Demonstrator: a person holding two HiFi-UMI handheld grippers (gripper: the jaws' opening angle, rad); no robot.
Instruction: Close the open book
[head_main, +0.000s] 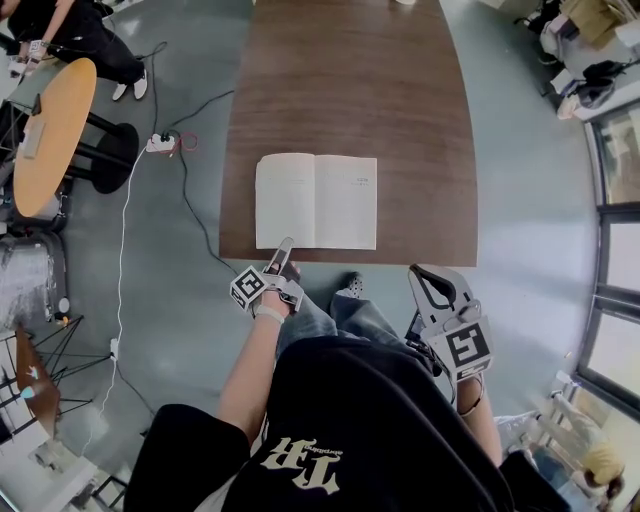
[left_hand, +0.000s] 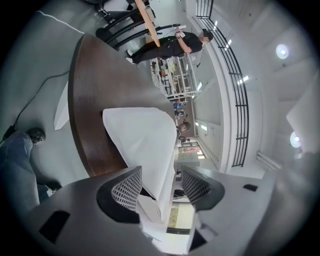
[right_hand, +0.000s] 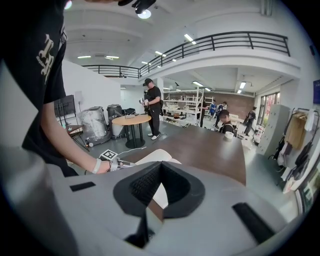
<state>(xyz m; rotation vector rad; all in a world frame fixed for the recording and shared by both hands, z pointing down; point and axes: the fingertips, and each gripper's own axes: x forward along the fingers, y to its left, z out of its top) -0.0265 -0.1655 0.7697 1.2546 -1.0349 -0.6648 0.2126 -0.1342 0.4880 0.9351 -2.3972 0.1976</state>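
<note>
A round wooden side table (head_main: 50, 130) stands at far left on the grey floor, with a white cable (head_main: 124, 220) trailing past it toward the long brown table (head_main: 350, 80).

My left claw (head_main: 283, 250) reaches in at the table's near edge, at the near left corner of the open book (head_main: 316, 200). Its jaws are spread wide, and a white leaf of the book's left half runs between them with neither pad pressing on it. Nothing is gripped. I cannot tell from here whether that is one sheet or the whole left half.

The book lies flat and face up near the table's front edge, spine running away from me, the two white halves about equal. It looks thin and light, probably a soft cover, so I judge it will flop rather than swing over as a stiff board would. Paper is slick and tears easily, so a pinch on a single page would likely bend or rip it and leave the cover behind. The better hold, as I read it, is the outer left edge near this corner, taking cover and pages together, then folding them over the spine onto the right half. Being so light, the book may slide on the smooth tabletop.

At right, my right claw (head_main: 418, 272) hangs off the table's near edge above my lap, well apart from the book, its jaw tips pressed together on nothing.
</note>
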